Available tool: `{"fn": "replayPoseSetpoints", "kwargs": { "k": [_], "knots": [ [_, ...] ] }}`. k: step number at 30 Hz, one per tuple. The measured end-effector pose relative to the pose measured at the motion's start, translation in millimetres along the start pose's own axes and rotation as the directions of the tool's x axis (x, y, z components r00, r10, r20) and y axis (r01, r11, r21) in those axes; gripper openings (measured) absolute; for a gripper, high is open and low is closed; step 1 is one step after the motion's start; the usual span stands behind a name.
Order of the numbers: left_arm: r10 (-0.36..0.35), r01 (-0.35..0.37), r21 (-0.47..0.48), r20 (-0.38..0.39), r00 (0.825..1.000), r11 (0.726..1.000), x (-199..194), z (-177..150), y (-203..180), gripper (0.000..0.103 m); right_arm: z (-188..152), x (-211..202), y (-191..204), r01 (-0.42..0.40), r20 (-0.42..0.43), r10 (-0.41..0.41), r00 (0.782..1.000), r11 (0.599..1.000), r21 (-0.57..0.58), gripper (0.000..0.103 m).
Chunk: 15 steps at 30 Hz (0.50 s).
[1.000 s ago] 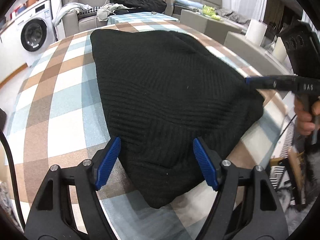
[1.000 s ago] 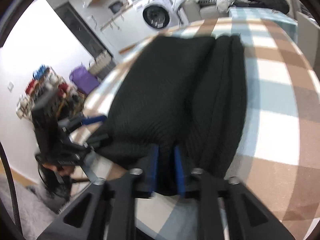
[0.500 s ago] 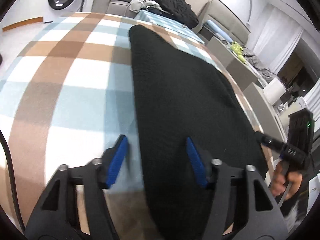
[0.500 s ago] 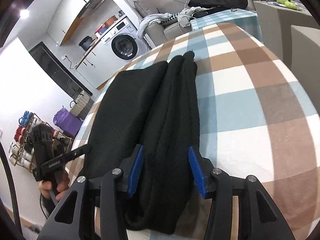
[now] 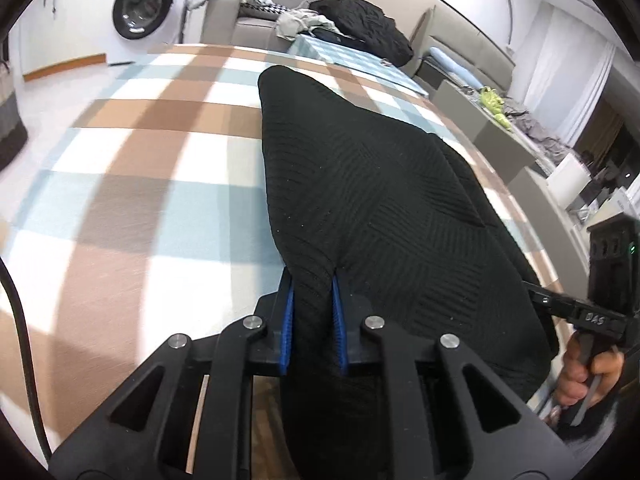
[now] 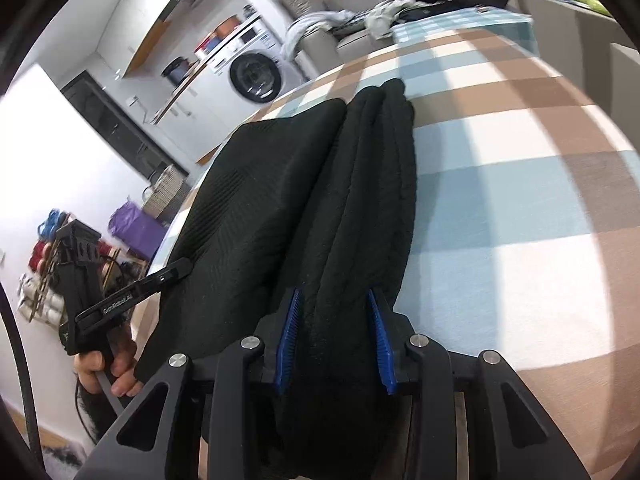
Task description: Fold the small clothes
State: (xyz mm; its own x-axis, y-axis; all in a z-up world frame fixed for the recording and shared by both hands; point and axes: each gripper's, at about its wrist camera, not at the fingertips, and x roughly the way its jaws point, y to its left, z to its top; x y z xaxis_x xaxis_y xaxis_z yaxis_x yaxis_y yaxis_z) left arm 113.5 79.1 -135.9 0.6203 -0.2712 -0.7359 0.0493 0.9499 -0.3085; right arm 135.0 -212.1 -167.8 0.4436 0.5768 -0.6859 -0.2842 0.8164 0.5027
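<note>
In the left wrist view, a black knitted garment (image 5: 372,208) lies lengthwise on the checked worktop (image 5: 132,168), its near end hanging over the front edge. The left gripper (image 5: 312,320) is closing its blue fingers (image 5: 286,332) on the garment's near left corner, and the cloth is already pinched between them. The right side of the garment looks doubled over on itself, so a lengthwise fold seems to be done. At the right edge a hand (image 5: 580,376) holds the other gripper beside the near right corner.

In the right wrist view, the same garment (image 6: 260,208) shows a thick rolled band along its right side. The right gripper (image 6: 334,344) straddles the near end of that band, its fingers (image 6: 380,344) closing on it with cloth between them, apparently pressing it. With both near corners taken, the crosswise fold toward the far end still appears to lie ahead
</note>
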Motion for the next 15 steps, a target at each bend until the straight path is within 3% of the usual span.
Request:
{"fn": "replayPoseSetpoints", "kwargs": {
  "k": [3,7,10,15],
  "knots": [
    [-0.006,0.005,-0.023,-0.005,1.000,1.000,-10.8,-1.9,20.0,0.016,-0.8,5.5,11.8,-0.035,-0.050,0.034,0.998,0.999,-0.033,0.036],
    [-0.013,0.013,-0.045,0.004,1.000,0.999,-19.7,1.8,29.7,0.023,9.2,0.0,7.7,-0.036,0.012,0.036,0.999,0.999,0.003,0.037],
    [-0.013,0.014,-0.030,0.012,1.000,0.999,-23.4,2.5,27.2,0.034,19.4,5.8,9.7,-0.052,0.016,0.052,0.999,0.999,-0.011,0.037],
    [-0.014,0.015,-0.038,0.017,1.000,0.999,-29.7,1.1,27.5,0.037,34.6,11.3,17.1,-0.066,0.042,0.068,0.997,0.997,-0.038,0.037]
  ]
}}
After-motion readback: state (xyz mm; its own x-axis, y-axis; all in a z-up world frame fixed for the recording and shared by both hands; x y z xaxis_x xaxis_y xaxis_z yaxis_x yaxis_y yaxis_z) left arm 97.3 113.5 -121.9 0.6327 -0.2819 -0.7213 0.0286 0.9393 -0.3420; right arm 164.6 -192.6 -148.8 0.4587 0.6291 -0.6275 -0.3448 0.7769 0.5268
